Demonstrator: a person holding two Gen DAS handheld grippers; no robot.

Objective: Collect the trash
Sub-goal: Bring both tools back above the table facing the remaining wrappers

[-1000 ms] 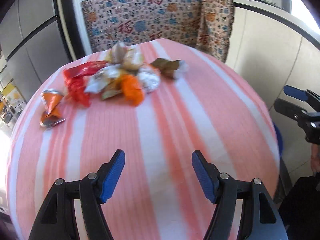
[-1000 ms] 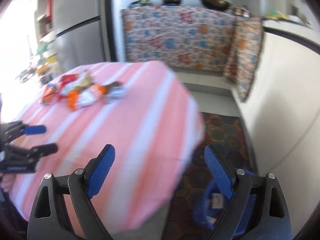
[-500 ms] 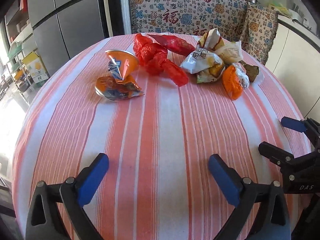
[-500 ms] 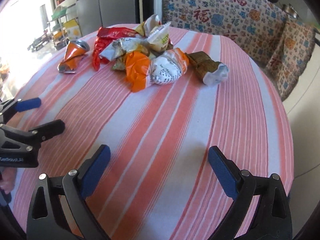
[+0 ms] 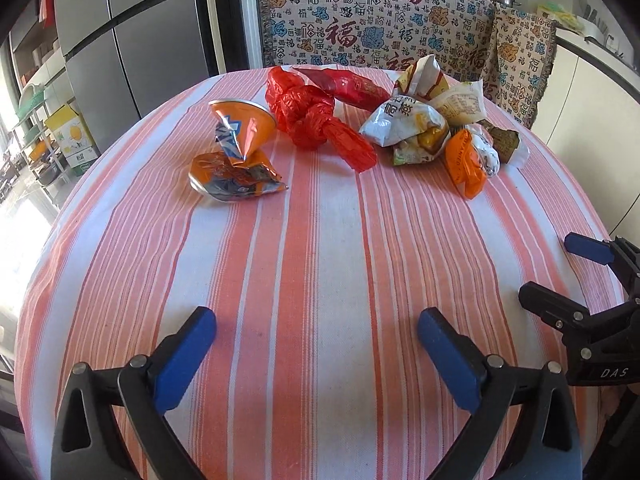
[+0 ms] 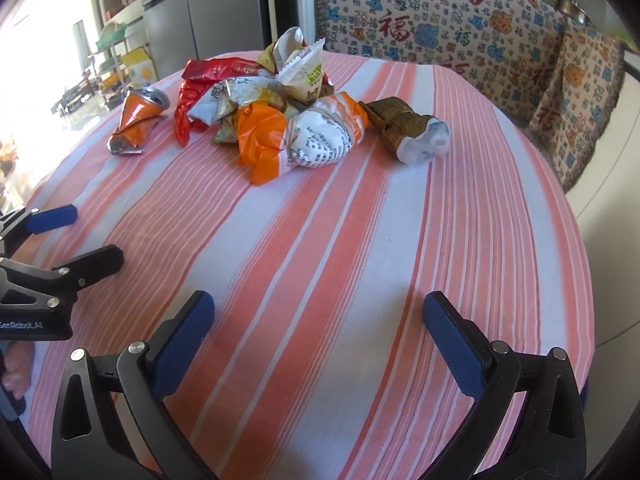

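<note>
A pile of trash lies at the far side of the round table with a pink-and-white striped cloth (image 5: 320, 248). It holds a crushed orange can (image 5: 236, 152), a knotted red plastic bag (image 5: 316, 120), white and yellow snack wrappers (image 5: 412, 120), an orange-and-white wrapper (image 5: 470, 162) and a brown wrapper (image 6: 408, 130). My left gripper (image 5: 316, 340) is open and empty above the near part of the cloth. My right gripper (image 6: 318, 336) is open and empty too, to the right of the left one. The can (image 6: 138, 120) also shows in the right wrist view.
A patterned cloth with red characters (image 5: 372, 32) covers a counter behind the table. A grey fridge (image 5: 132, 36) stands at the back left. Shelves and boxes (image 5: 68, 136) stand at the far left. A white cabinet (image 5: 592, 120) is to the right.
Both grippers have swung to face the trash pile and moved nearer over the table. Both jaws have opened a little wider.
</note>
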